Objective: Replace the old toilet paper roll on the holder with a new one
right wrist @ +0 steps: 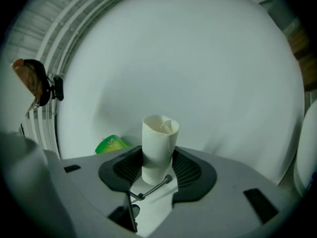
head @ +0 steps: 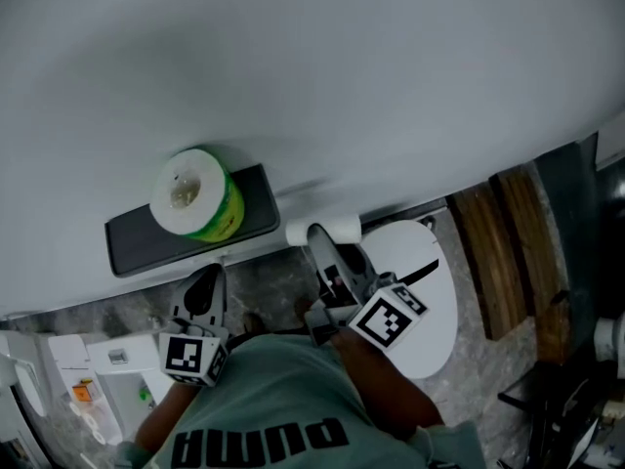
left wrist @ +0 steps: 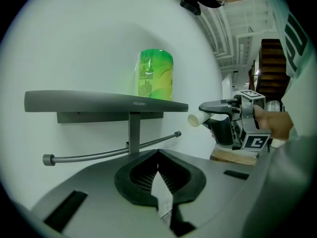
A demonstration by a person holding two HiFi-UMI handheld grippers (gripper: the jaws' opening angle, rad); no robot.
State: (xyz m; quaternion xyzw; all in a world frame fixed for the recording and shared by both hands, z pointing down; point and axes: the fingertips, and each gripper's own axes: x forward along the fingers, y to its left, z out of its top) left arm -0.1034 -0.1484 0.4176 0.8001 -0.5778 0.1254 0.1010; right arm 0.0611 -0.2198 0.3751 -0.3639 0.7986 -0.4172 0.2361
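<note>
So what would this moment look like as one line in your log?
step: old roll off | right gripper: shut on cardboard tube | left gripper: empty | holder bar: bare | new roll: on shelf

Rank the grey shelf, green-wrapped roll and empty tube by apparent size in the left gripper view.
1. grey shelf
2. green-wrapped roll
3. empty tube, smallest as seen; only its end shows

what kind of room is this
Most likely a bathroom or toilet room: a wall-mounted toilet paper holder with a bare rod, a green-wrapped roll standing on its shelf, and what looks like a white toilet lid below.
</note>
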